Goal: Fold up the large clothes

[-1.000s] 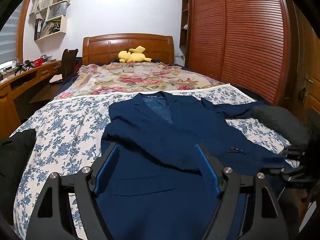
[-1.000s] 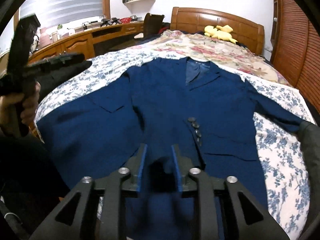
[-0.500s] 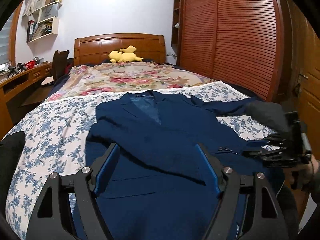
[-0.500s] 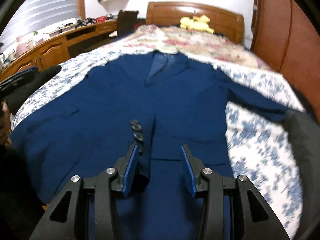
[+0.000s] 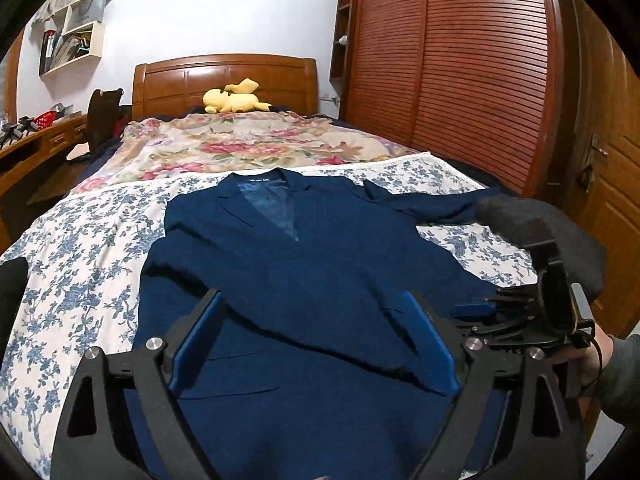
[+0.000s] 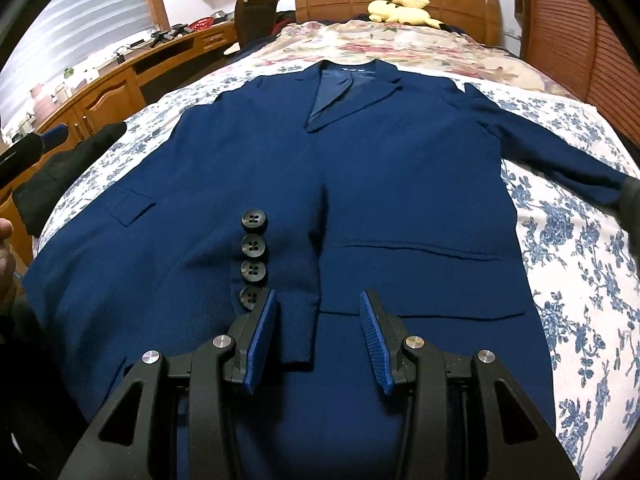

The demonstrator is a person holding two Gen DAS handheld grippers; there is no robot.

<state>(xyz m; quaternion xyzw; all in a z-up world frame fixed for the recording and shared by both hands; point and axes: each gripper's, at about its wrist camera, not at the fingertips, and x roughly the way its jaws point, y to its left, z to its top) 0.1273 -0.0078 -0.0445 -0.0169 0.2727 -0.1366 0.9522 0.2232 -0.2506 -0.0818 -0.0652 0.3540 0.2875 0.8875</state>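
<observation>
- Bedroom setting: a bed (image 6: 580, 248) under a white sheet printed with blue flowers, a floral quilt (image 5: 248, 144) farther up, a carved wooden headboard (image 5: 224, 80), and slatted reddish wardrobe doors (image 5: 460, 72) on the right.
- I see the navy jacket (image 6: 400, 184) lying face up across the sheet, collar toward the headboard. Its weave looks slightly nubbly; the lapels are notched, with a smoother blue lining showing at the neck.
- One sleeve (image 6: 276, 280) is folded over the front, its cuff carrying four dark four-hole buttons (image 6: 253, 258) in a row. The other sleeve (image 6: 552, 148) stretches out toward the sheet's edge.
- My left gripper (image 5: 312, 344) hovers over the lower front panel with ribbed blue pads; its jaws have just been opening and now stand wide, with only flat cloth beneath them.
- Compared with a second ago, its view has slid sideways: the wall shelf sits nearer the frame edge and more wardrobe shows.
- My right gripper (image 6: 320, 340) stands partly open, no longer nearly closed as a second ago. The sleeve cuff lies between its pads, beside the left pad; neither pad presses on it.
- In the left view, the right gripper has come in closer at the jacket's edge.
</observation>
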